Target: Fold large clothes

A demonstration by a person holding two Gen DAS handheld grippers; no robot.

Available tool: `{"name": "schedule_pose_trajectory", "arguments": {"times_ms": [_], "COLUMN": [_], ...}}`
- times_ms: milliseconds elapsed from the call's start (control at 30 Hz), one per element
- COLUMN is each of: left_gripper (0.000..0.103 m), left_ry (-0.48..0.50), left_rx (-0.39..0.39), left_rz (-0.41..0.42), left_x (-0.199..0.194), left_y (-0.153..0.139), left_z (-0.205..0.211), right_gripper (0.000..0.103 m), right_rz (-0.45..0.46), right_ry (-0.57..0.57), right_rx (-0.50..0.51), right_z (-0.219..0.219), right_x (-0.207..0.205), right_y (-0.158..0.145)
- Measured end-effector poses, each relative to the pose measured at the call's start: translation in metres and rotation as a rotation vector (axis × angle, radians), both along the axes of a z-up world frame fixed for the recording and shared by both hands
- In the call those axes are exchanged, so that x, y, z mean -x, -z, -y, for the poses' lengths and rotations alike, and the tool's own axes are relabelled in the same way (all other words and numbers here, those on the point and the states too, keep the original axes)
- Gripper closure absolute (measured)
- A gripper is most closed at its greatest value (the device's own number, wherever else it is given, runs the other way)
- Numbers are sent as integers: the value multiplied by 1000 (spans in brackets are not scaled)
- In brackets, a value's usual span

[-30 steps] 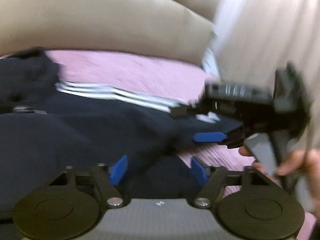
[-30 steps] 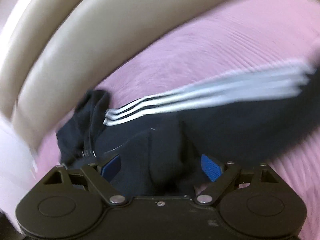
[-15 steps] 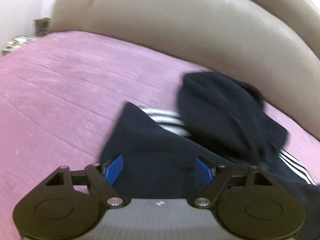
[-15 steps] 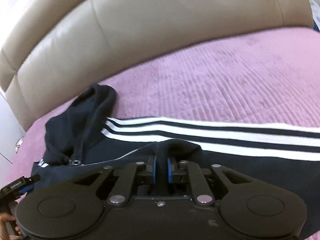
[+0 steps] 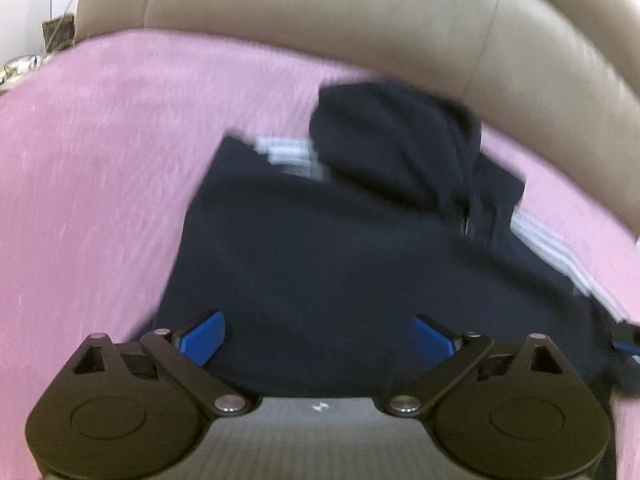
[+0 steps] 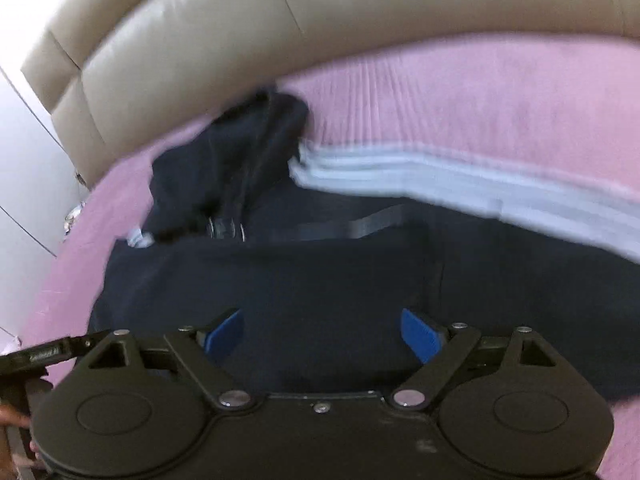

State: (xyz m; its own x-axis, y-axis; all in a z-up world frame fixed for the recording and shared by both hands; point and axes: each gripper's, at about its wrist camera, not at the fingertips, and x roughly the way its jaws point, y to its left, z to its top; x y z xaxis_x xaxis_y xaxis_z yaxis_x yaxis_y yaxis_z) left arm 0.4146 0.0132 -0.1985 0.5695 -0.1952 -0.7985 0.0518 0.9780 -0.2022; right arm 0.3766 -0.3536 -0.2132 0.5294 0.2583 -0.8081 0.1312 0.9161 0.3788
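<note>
Hoodie [image 5: 320,264] (dark, white-striped) lies spread on pink bedspread [image 5: 100,152].

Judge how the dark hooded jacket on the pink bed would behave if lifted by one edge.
The jacket lies in soft folds, so it would probably droop and trail. Its bunched hood would likely flop over. The pink cover looks textured, so dragging may catch.

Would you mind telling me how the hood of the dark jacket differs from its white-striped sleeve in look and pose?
The hood is plain navy; the striped sleeve carries white bands. The hood lies bunched in folds near the headboard; the sleeve stretches out long and flat. Both rest on the pink bedspread, untouched by either gripper.
</note>
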Motion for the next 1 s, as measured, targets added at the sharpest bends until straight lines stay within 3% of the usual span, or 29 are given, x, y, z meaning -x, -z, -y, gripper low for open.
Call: {"name": "schedule_pose_trajectory", "arguments": {"times_ms": [133,267,333,400,500,733,900,1000], "left_gripper": [3,0,0,1,1,1,2,7], "left_ry": [55,-3,-33,-47,-60,-42,-57,-38], "left_rx": [-89,-59,-34,3,44,74,149,172], "left_rz": [-22,-100,-86,-91,-88,-90,-101,-123], "left_x": [18,24,26,32,43,57,64,66], "left_y": [14,19,16,10,-1,-12,-6,-1], "left_z": [5,0,-4,-5,-5,6,11,16], "right_gripper": [1,1,1,1,1,1,7,11], "right_rz": [88,160,163,158,163,156,229,228], "right_ry": [-35,-25,5,98,236,573,814,917], "right_rx": [66,62,8,-118,-231,-152,-97,-120], "right_z": [-14,-16,-6,13,54,177,277,324], "right_x": [27,43,49,57,73,101,155,184], "right_y": [6,7,3,-5,-21,-69,-68,-45]}}
